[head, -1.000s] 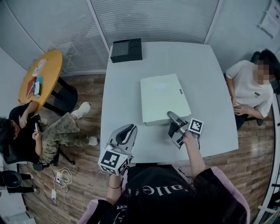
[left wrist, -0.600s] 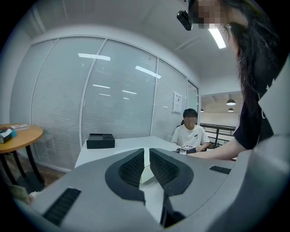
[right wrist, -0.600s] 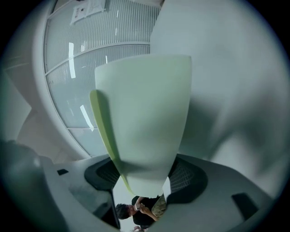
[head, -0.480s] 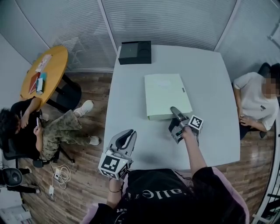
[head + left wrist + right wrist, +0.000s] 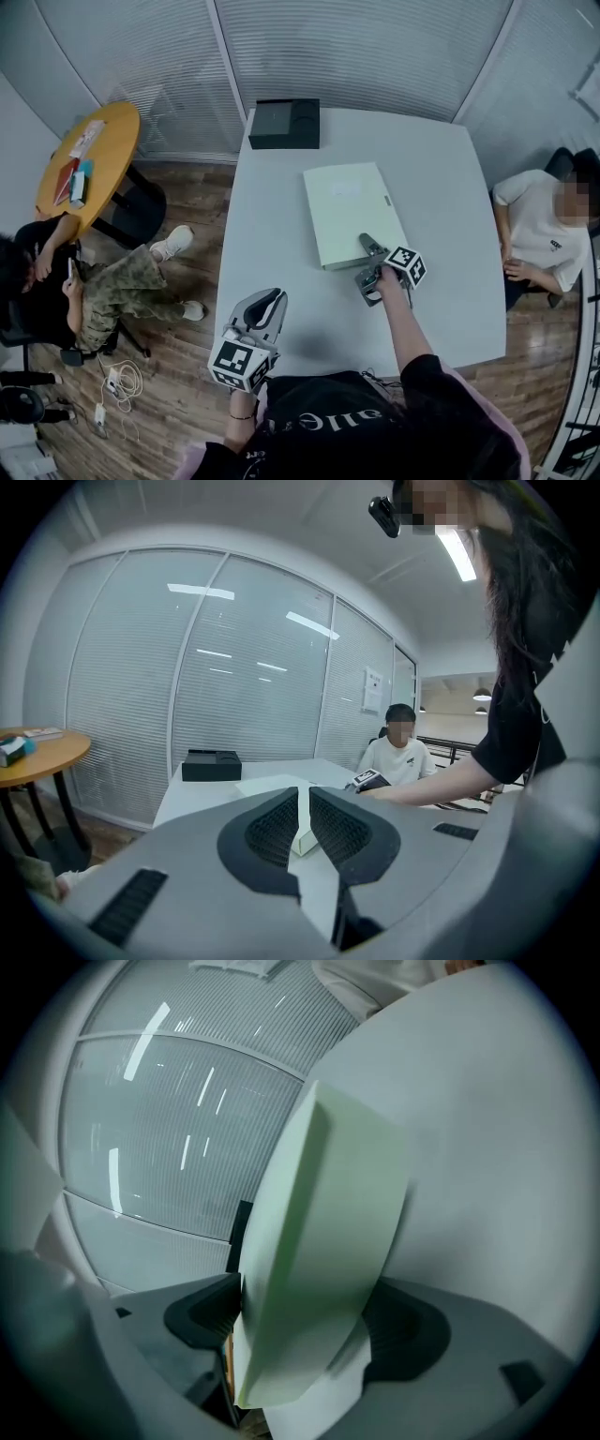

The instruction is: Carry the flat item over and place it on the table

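Observation:
A flat pale green box (image 5: 352,211) lies on the white table (image 5: 272,244). Its near right corner sits between the jaws of my right gripper (image 5: 368,251). In the right gripper view the box (image 5: 328,1241) fills the gap between the dark pads. The jaws have just been opening and stand wide, so the grip looks loosened. My left gripper (image 5: 267,302) hovers at the table's front left edge, apart from the box. Its jaws are shut with nothing in them. The left gripper view shows the box (image 5: 281,787) beyond the closed pads (image 5: 281,832).
A black case (image 5: 284,123) rests at the table's far left corner. One person (image 5: 544,239) sits at the right side. Another person (image 5: 56,300) sits on the floor side at the left, near a round wooden table (image 5: 89,164). Glass walls with blinds stand behind.
My right gripper has dipped lower at the box's near right corner, which now lies flatter on the table. The left gripper has shifted only slightly near the front edge.

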